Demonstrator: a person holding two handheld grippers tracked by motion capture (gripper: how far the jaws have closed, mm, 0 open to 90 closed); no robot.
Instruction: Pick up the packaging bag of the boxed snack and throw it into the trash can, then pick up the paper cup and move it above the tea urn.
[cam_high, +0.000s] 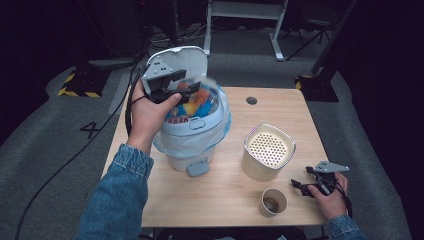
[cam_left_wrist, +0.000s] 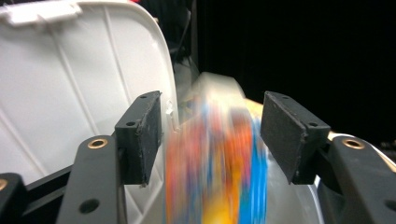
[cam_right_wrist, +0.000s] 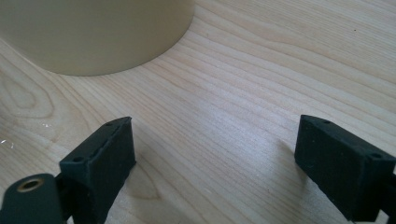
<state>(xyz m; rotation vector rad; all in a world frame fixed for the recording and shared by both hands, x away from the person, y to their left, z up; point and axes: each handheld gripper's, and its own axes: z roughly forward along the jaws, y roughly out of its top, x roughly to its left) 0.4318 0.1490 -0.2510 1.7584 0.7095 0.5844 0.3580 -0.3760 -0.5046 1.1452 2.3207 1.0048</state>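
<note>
A white pedal bin (cam_high: 192, 132) with a thin plastic liner stands on the left half of the wooden table (cam_high: 225, 195), its lid (cam_high: 187, 57) raised. My left gripper (cam_high: 184, 82) hangs over the bin's mouth with its jaws apart. In the left gripper view a blurred orange, blue and yellow wrapper (cam_left_wrist: 219, 172) lies between the pads (cam_left_wrist: 147, 135) without touching them, in front of the lid's inside (cam_left_wrist: 60, 79). Colourful packaging (cam_high: 200, 100) shows inside the bin. At the table's right front my right gripper (cam_high: 301, 177) rests low and open over bare wood (cam_right_wrist: 215, 154).
A beige container with a perforated top (cam_high: 267, 152) stands right of the bin; its side rises just beyond the right gripper (cam_right_wrist: 93, 32). A paper cup (cam_high: 273, 201) sits near the front edge. A cable hole (cam_high: 251, 100) is at the back. Grey floor surrounds the table.
</note>
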